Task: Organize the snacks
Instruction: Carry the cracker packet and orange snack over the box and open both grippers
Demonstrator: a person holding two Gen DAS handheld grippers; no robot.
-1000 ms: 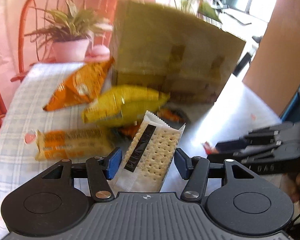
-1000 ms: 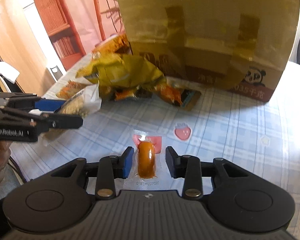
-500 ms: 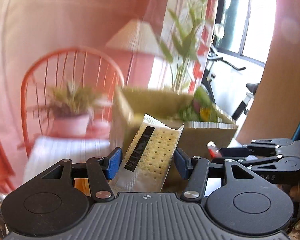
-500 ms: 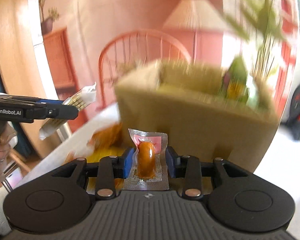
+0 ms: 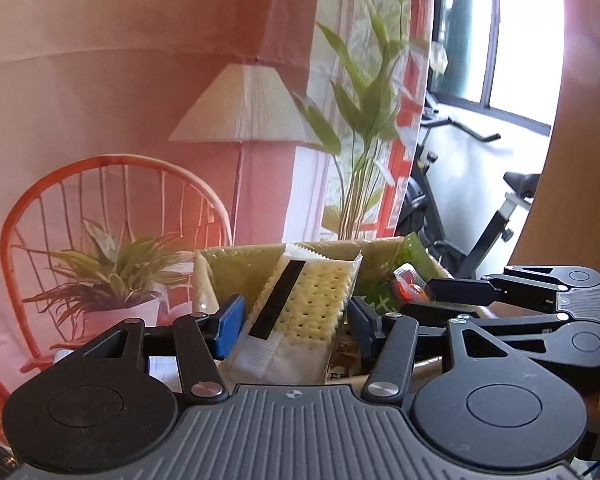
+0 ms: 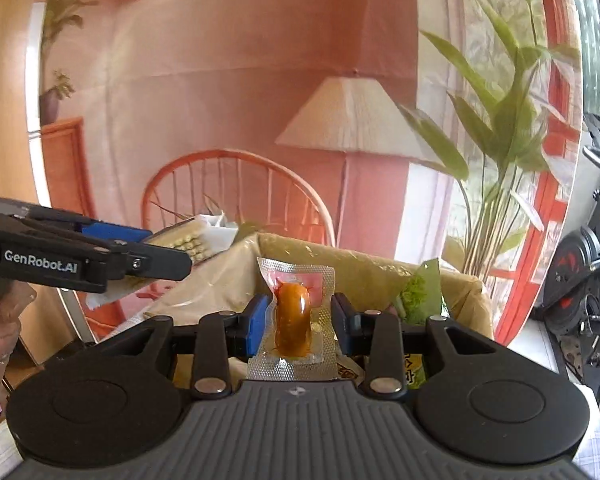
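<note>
Jaws of left gripper [image 5: 296,314] clamp cracker packet [image 5: 306,308] — right gripper [image 6: 299,322] pinches sealed sausage pouch [image 6: 294,316], both above cardboard box [image 6: 364,268].

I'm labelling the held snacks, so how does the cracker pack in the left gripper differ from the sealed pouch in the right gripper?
The cracker pack is long, showing pale dotted crackers and a black stripe; the sealed pouch is short with one glossy orange-brown piece. The cracker pack leans to one side; the sealed pouch stands nearly upright. The left gripper stands wider on its snack than the right gripper. Both are clamped by their sides above the cardboard box.
</note>
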